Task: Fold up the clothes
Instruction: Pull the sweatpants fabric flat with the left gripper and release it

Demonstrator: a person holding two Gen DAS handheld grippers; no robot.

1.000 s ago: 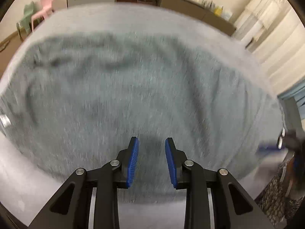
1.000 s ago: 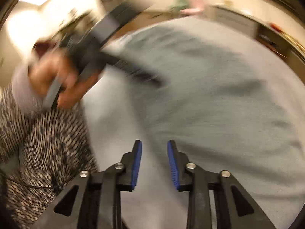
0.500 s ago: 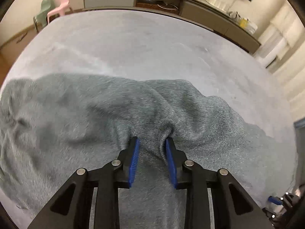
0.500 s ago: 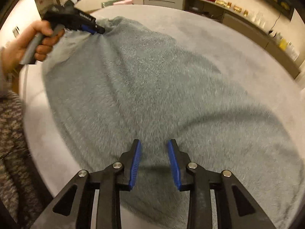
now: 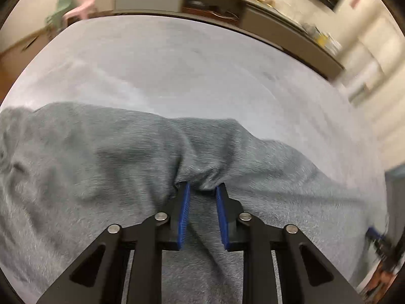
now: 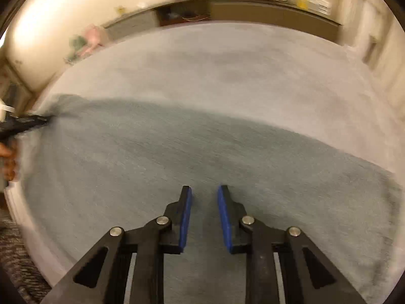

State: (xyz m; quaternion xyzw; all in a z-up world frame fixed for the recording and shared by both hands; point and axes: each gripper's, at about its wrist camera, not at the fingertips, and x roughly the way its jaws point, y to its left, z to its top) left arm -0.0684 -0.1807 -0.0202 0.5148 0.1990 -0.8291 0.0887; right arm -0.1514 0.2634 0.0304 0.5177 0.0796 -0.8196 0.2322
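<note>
Grey-green fleecy garment (image 5: pixel 106 167) spread flat over pale grey carpeted surface (image 5: pixel 177 65), far edge bunched into a ridge. Left gripper (image 5: pixel 202 190) — blue-padded jaws narrowed, tips pressed into a raised fold of cloth; firm pinch or not, cannot tell. Right gripper (image 6: pixel 204 192) above same garment (image 6: pixel 202 152) — jaws parted, nothing between them. Long low cabinet (image 5: pixel 278 25) along far wall.
</note>
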